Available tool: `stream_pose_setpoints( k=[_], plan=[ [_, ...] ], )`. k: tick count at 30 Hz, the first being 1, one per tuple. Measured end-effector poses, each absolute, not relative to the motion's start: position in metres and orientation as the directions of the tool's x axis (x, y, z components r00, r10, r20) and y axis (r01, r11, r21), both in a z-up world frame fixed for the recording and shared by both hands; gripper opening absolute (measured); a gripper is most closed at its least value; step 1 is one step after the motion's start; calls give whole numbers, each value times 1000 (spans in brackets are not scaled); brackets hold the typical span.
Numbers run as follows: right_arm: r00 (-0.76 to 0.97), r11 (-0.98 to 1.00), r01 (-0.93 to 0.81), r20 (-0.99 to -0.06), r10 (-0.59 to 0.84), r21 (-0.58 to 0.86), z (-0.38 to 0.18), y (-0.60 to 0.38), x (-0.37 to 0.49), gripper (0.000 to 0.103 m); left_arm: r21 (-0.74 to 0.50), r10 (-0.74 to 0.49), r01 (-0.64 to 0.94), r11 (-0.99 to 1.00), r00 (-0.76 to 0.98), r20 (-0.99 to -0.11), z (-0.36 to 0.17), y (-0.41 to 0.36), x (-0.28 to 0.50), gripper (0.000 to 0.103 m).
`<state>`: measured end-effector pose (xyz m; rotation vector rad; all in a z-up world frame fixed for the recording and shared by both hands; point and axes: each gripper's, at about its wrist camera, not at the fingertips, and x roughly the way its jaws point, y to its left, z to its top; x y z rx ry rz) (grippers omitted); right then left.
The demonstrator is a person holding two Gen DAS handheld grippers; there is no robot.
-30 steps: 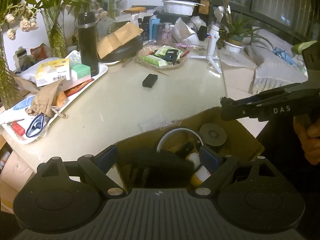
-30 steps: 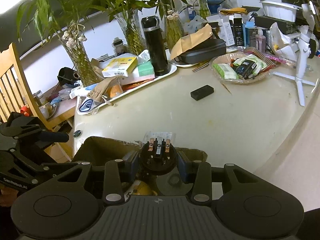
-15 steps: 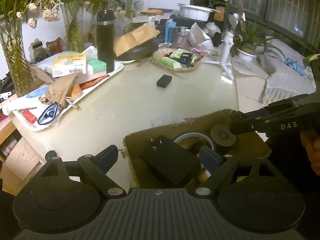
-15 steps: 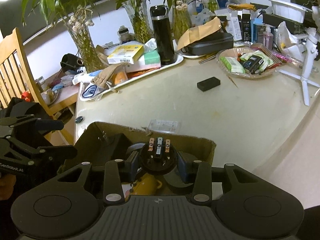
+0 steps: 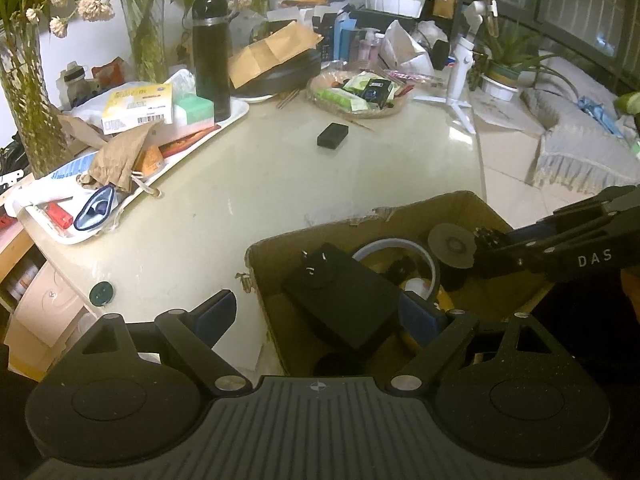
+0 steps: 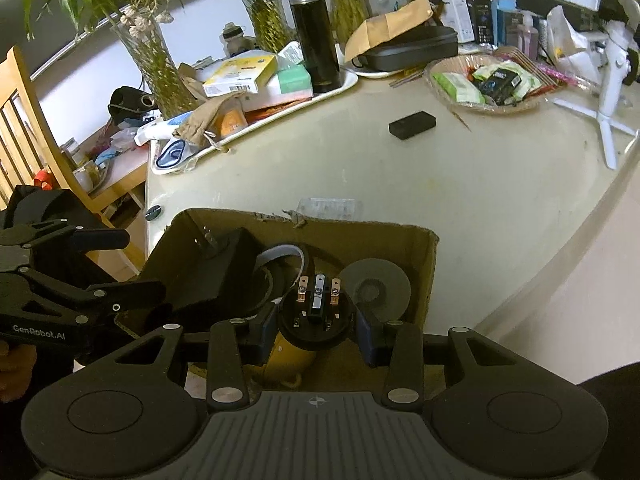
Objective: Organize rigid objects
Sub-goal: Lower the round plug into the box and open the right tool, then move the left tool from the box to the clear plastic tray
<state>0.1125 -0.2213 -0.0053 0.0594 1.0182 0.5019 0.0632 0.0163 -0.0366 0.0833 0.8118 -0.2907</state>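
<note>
A torn cardboard box (image 5: 440,208) stands at the table's near edge. Inside lie a black power adapter (image 5: 340,296), a pale ring (image 5: 396,246), a grey disc (image 5: 452,246) and something yellow (image 6: 288,356). My left gripper (image 5: 320,314) is open and straddles the box's left wall, one pad outside and one inside beside the adapter. My right gripper (image 6: 316,334) is shut on a round black plug (image 6: 316,312) with three metal tabs, held over the box (image 6: 360,232). Its tip (image 5: 486,250) shows beside the disc. A small black block (image 5: 333,135) lies alone mid-table.
A white tray (image 5: 236,114) at the left carries boxes, a paper bag and a black flask (image 5: 211,52). Behind stand glass vases, a basket of packets (image 5: 360,96) and a white tripod (image 5: 460,76). A blister pack (image 6: 328,210) lies just past the box. A wooden chair (image 6: 16,120) stands left.
Both views have tipped, so the box sits higher in them and shows more of its inside. The adapter now lies in plain sight. The plug stays in the right gripper.
</note>
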Motion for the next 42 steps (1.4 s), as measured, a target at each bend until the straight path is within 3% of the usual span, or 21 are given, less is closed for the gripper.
stream_pose_setpoints(
  k=[3,5,11,31,42],
  plan=[
    [425,893,-365,-807,411,263,-7,-221,112,63,-36,-220,285,958,645,-732,-38,16,63,89],
    [436,893,-368,-801,412,259,-5,-220,111,82,-35,-215,281,959,643,-735,-38,16,63,89],
    [439,890,-377,-796,416,258,-4,-220,111,95,-39,-213,275,961,642,-736,-38,17,63,89],
    [442,889,-397,-802,402,227,-6,-214,110,98,-35,-217,282,959,644,-734,-39,16,62,89],
    [429,888,-380,-801,418,259,-10,-216,116,98,-114,-289,300,947,644,-708,-33,19,66,89]
  ],
)
